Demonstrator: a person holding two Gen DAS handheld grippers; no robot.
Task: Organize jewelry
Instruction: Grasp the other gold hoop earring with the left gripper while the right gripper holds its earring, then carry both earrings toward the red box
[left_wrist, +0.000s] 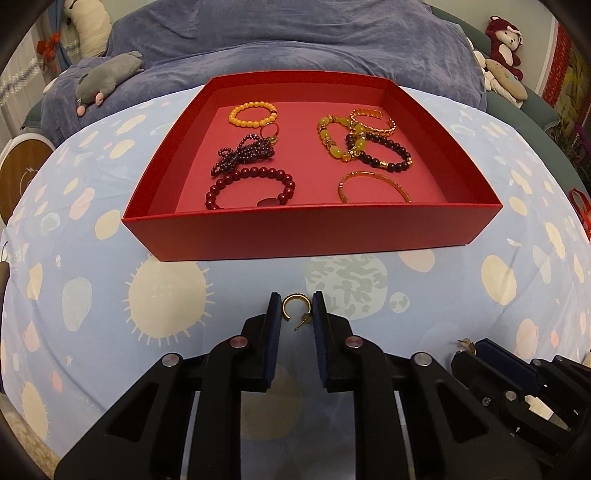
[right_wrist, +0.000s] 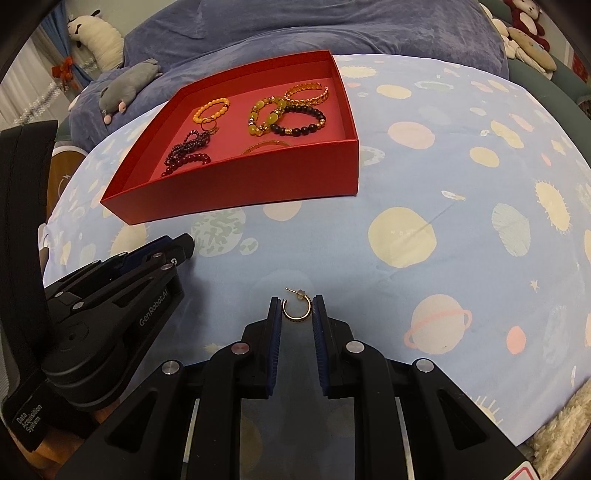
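A red tray (left_wrist: 310, 232) (right_wrist: 236, 184) sits on the planet-print cloth and holds several bracelets: orange beads (left_wrist: 253, 114), dark red beads (left_wrist: 251, 186), yellow-green beads (left_wrist: 338, 138), a gold bangle (left_wrist: 373, 184). A gold hoop earring (left_wrist: 294, 309) lies on the cloth between the fingers of my left gripper (left_wrist: 295, 304), which is open around it. A second gold hoop earring (right_wrist: 296, 308) lies between the fingers of my right gripper (right_wrist: 296, 308), also open. Each gripper shows in the other's view, the right one (left_wrist: 476, 350) and the left one (right_wrist: 162, 254).
A purple blanket (left_wrist: 295, 40) lies behind the tray with a grey plush toy (left_wrist: 107, 79) on it. More plush toys (left_wrist: 504, 48) sit at the far right. The cloth (right_wrist: 443, 184) spreads right of the tray. A fluffy mat (right_wrist: 565, 435) lies at the lower right edge.
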